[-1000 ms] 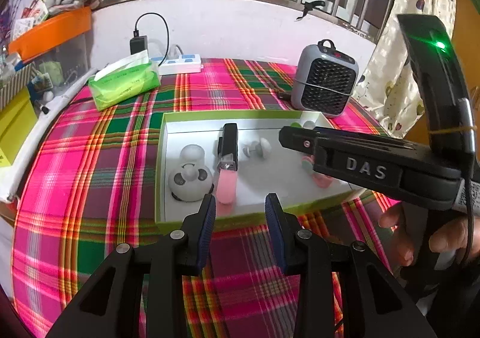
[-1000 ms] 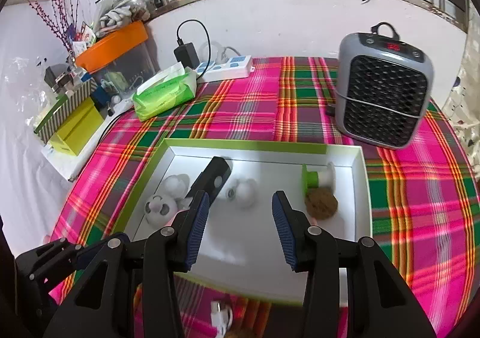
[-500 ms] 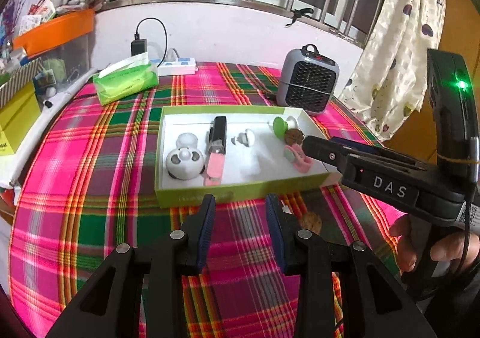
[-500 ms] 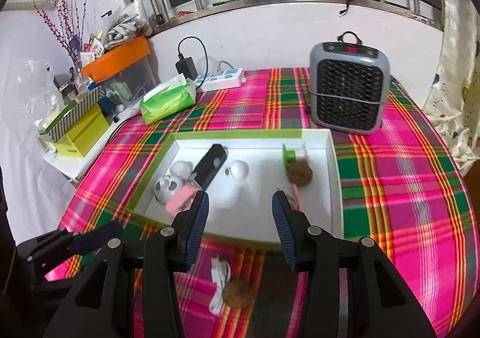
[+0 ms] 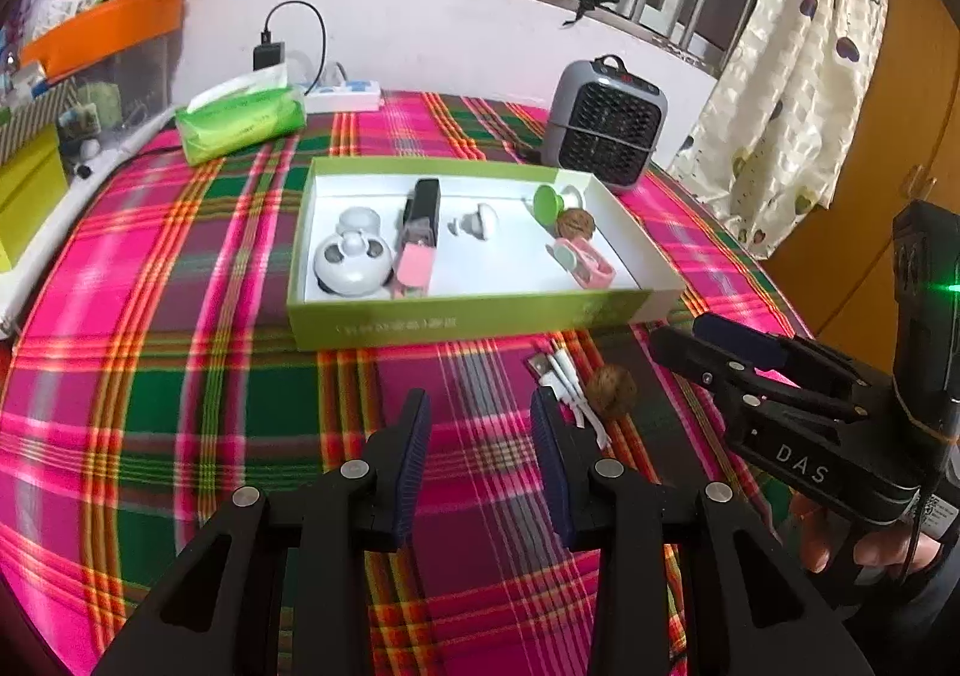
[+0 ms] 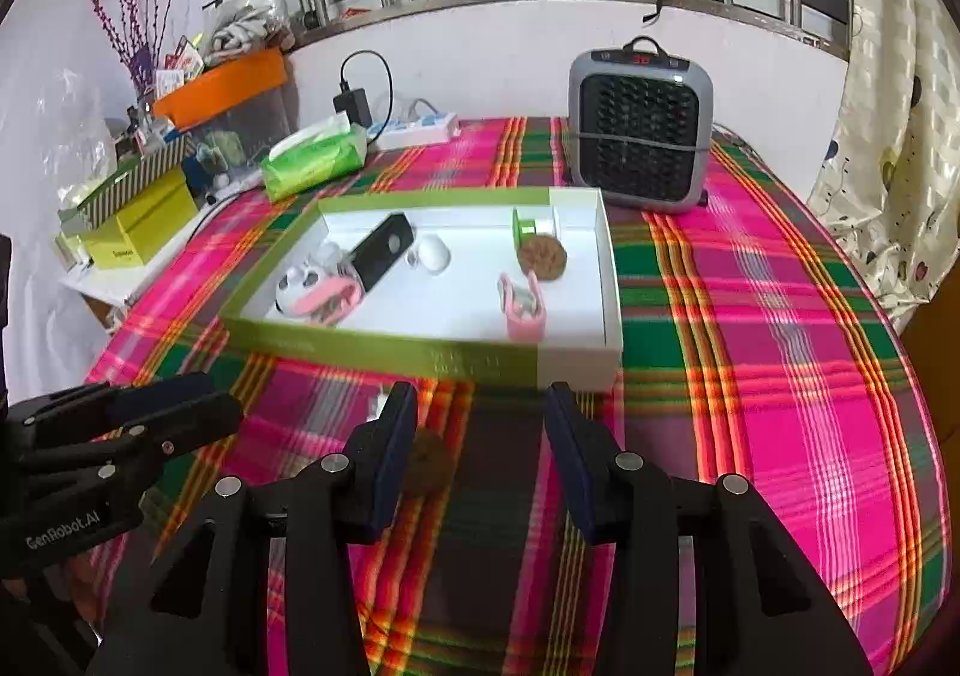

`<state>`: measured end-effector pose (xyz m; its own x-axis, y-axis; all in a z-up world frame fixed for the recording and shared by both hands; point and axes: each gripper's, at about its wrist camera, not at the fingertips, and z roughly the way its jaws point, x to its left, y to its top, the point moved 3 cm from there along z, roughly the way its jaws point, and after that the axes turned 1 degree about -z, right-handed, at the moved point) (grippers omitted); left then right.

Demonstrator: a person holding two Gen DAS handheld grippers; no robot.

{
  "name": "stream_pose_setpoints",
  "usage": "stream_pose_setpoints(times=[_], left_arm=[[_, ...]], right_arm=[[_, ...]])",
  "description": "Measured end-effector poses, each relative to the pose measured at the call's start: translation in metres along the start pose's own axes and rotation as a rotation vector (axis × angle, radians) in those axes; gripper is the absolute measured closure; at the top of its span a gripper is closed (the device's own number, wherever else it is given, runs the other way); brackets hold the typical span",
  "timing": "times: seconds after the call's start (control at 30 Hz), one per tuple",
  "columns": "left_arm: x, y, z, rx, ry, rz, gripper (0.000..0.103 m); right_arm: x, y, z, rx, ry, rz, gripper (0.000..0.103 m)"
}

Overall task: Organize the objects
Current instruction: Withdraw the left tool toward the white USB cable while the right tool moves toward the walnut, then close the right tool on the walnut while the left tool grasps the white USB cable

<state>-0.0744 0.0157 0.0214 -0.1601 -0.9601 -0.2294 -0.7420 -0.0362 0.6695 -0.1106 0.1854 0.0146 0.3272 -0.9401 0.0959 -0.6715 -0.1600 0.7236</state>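
Where plaid shows, walnut (image 5: 611,392) brown, wrinkled

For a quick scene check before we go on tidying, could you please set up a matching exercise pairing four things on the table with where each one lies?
Things:
1. loose walnut
2. pink tape measure
3. tissue pack
4. heater

Places:
A. inside the tray, near its right wall
B. on the cloth behind the tray's right far corner
C. on the cloth in front of the tray, beside the white cable
D. on the cloth behind the tray's left side

Pairs: 1-C, 2-A, 3-D, 4-B
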Motion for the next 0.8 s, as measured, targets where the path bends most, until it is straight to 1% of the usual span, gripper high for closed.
stream_pose_setpoints(times=[0.27,0.47,0.8], left_arm=[[0.003,-0.008,0.005,0.022,0.0,-0.012,0.071],[0.005,-0.009,0.006,0.026,-0.002,-0.013,0.071],[0.008,-0.01,0.01,0.036,-0.001,-0.02,0.071]], right_arm=[[0.009,-0.011,0.009,0.035,0.051,-0.023,0.058],[0.015,-0.015,0.017,0.062,0.056,-0.035,0.058],[0.017,-0.016,0.028,0.104,0.102,-0.007,0.058]])
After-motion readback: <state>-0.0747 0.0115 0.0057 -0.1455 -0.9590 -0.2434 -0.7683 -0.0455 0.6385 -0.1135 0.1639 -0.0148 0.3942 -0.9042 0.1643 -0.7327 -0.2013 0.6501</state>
